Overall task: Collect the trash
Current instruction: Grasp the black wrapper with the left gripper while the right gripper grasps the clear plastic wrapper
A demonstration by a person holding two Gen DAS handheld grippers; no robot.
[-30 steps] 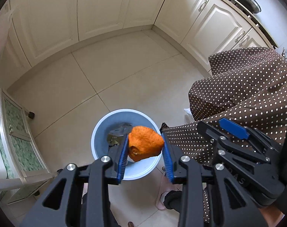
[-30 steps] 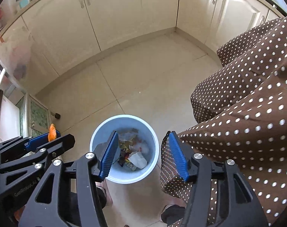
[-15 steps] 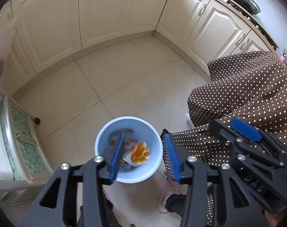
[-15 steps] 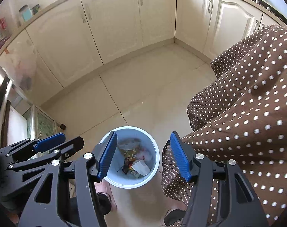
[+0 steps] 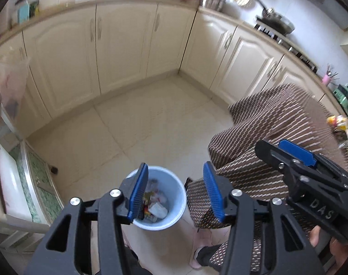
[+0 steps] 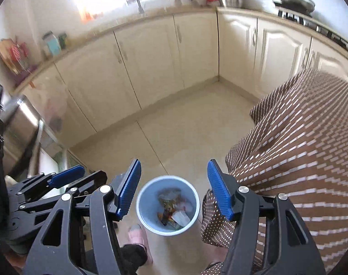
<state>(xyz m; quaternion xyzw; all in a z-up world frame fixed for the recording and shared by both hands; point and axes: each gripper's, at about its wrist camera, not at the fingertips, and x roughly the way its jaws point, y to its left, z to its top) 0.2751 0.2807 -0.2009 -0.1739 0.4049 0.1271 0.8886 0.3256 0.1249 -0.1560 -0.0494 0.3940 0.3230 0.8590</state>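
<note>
Now both grippers, left gripper (image 5: 175, 191) and right gripper (image 6: 174, 188), spread, empty; bin (image 6: 144, 208) below, dotted cloth (image 6: 300, 151) beside.

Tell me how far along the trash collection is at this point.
Done: the round light-blue plastic bin on the floor holds a pile of wrappers and scraps. In hand: nothing; the left claw and right claw are open and empty above it. No loose trash is in view.

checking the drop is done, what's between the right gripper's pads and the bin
Nothing: the right gripper is open and empty, with only air down to the bin of trash on the floor, as the right wrist view shows.
</note>
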